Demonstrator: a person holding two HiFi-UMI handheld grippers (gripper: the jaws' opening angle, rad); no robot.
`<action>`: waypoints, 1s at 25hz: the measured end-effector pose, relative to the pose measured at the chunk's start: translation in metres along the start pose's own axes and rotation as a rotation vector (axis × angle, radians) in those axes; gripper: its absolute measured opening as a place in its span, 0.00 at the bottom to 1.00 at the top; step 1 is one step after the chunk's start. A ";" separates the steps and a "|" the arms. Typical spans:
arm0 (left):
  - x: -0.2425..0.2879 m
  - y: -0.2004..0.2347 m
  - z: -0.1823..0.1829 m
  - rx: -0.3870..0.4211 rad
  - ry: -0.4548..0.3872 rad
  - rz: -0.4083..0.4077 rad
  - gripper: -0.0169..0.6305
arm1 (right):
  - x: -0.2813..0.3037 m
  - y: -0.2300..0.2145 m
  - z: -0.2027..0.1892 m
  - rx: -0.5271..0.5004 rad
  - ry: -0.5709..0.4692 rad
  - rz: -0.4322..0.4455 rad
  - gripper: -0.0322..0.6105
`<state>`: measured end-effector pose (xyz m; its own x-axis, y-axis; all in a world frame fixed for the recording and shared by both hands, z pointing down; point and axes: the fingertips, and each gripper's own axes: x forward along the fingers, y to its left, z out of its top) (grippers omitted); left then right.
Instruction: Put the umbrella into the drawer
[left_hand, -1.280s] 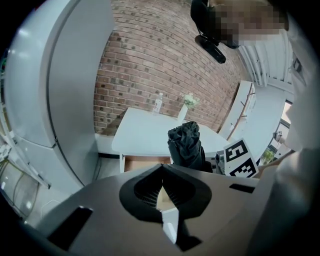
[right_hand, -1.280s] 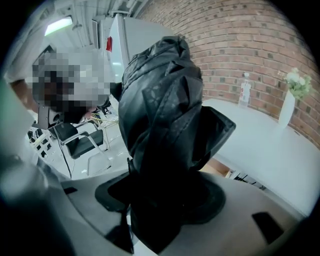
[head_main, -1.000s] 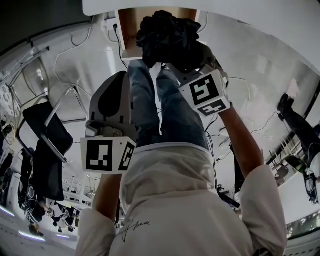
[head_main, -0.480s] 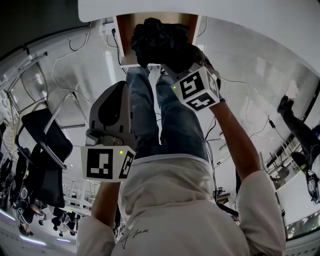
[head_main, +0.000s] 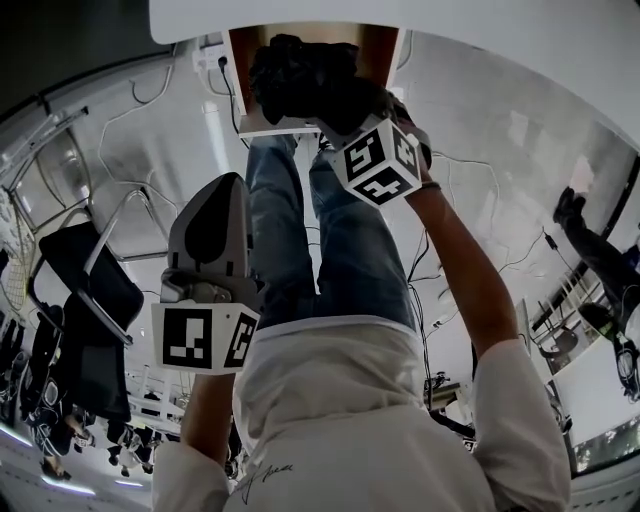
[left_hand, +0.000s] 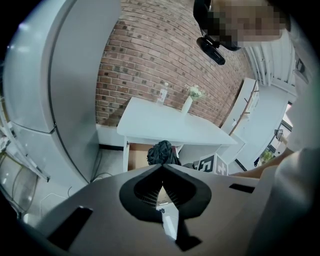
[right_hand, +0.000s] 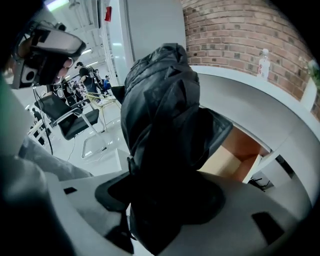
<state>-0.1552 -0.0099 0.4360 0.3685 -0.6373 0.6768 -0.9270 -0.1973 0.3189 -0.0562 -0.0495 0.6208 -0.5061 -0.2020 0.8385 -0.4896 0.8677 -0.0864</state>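
Observation:
The black folded umbrella (head_main: 300, 80) is bunched up in my right gripper (head_main: 348, 112), which is shut on it; the fabric hides the fingertips. It hangs over the front edge of the open wooden drawer (head_main: 375, 50) under the white table (head_main: 420, 15). In the right gripper view the umbrella (right_hand: 165, 120) fills the middle, with the drawer (right_hand: 240, 155) behind and below it. My left gripper (head_main: 222, 185) hangs lower left, away from the drawer, shut and holding nothing. From the left gripper view the umbrella (left_hand: 162, 152) shows at the drawer (left_hand: 137, 157), beyond the gripper's closed tips (left_hand: 162, 168).
The person's jeans-clad legs (head_main: 330, 230) stand right before the drawer. A black office chair (head_main: 85, 290) is at the left, with cables on the floor. A bottle (left_hand: 161, 94) and a vase (left_hand: 187, 103) stand on the table. A tall grey cabinet (left_hand: 55, 75) rises at its left.
My right gripper has carried the umbrella farther forward, over the open drawer's front. My left gripper has drifted a little to the left and stayed shut.

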 end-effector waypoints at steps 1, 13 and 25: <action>0.001 0.001 0.001 0.000 0.000 -0.001 0.05 | 0.003 -0.001 0.000 0.000 0.004 0.000 0.47; 0.003 0.012 -0.007 -0.007 0.023 -0.006 0.05 | 0.026 -0.006 0.003 0.027 0.050 0.002 0.47; 0.000 0.017 -0.011 -0.014 0.031 -0.014 0.05 | 0.042 -0.013 0.000 0.038 0.070 -0.013 0.47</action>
<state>-0.1701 -0.0051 0.4483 0.3834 -0.6115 0.6922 -0.9209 -0.1955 0.3373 -0.0710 -0.0692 0.6571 -0.4495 -0.1802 0.8749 -0.5234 0.8468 -0.0945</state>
